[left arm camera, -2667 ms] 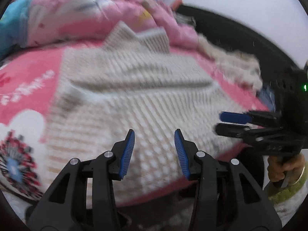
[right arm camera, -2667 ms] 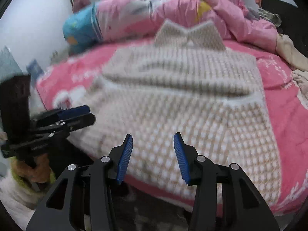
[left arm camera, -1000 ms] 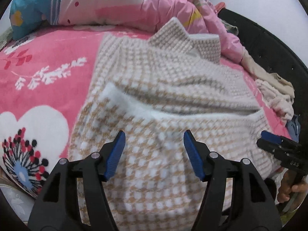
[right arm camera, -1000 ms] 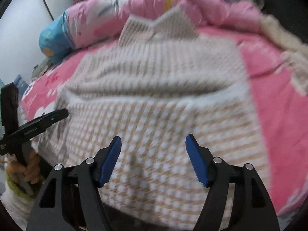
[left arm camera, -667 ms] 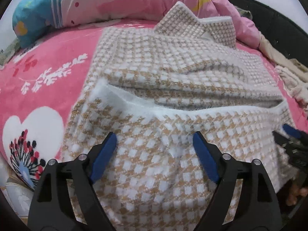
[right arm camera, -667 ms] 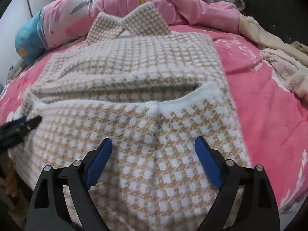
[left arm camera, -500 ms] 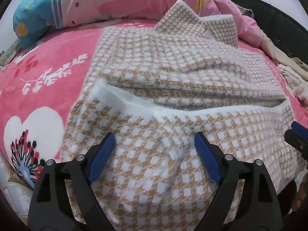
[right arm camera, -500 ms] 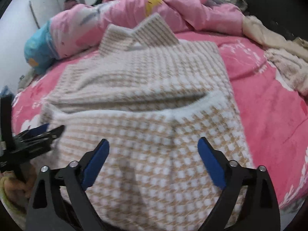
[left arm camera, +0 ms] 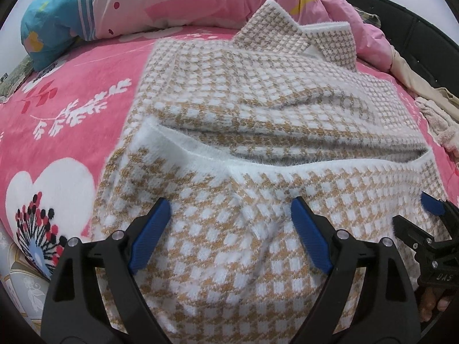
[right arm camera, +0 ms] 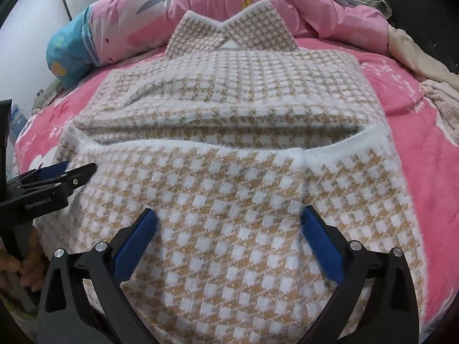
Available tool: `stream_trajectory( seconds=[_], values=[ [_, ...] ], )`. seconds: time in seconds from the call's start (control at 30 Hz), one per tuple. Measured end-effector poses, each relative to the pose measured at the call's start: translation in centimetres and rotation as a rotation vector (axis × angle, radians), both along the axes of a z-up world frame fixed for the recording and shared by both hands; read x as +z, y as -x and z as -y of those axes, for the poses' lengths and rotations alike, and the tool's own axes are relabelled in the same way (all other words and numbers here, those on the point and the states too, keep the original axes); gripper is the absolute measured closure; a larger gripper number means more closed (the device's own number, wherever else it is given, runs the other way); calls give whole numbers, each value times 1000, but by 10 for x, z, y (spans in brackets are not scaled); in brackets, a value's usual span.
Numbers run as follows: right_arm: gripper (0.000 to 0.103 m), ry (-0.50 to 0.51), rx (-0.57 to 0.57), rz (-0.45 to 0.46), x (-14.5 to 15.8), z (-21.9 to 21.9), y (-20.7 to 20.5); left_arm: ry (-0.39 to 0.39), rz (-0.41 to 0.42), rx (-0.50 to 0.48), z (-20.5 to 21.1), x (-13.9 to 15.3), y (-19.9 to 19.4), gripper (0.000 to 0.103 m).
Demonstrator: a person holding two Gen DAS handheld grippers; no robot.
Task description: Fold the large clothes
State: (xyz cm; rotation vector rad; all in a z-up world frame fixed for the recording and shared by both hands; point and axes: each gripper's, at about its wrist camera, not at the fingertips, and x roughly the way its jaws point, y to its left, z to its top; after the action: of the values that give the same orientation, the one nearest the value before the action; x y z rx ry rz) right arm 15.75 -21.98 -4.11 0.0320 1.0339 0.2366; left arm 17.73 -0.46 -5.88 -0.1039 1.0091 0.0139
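**Both claws wide over the near fold: a shallow bite is the main risk**

The sweater (left arm camera: pixel 258 109) lies flat on the pink bed (left arm camera: pixel 71 109), collar toward the pillows, its lower part already turned up so the white hem band runs across the middle. The near folded edge hangs at the bed's front edge.

On the left, the left claw (left arm camera: pixel 229 232) hovers over that near section, empty; its jaws have just been opening and nothing is pressed between the pads. If it closes here it may pinch only the top layer, so the 2 layers would slide apart when lifted.

On the right, the right claw (right arm camera: pixel 229 238) is likewise spread wide and empty over the same checked panel, its jaws also just opened. The 2 claws sit close to the garment's middle, not its corners; a lift from there could let the outer sides sag and skew the next fold. The fuzzy knit may also snag on the pads.
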Motion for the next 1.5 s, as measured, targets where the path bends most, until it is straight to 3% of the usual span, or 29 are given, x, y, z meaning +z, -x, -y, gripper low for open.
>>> stream_trajectory(
  seconds=[1.5],
  values=[
    [6,-5,1,-1,1,-1,1,-2,7,5,0,-1,-1,19]
  ],
)
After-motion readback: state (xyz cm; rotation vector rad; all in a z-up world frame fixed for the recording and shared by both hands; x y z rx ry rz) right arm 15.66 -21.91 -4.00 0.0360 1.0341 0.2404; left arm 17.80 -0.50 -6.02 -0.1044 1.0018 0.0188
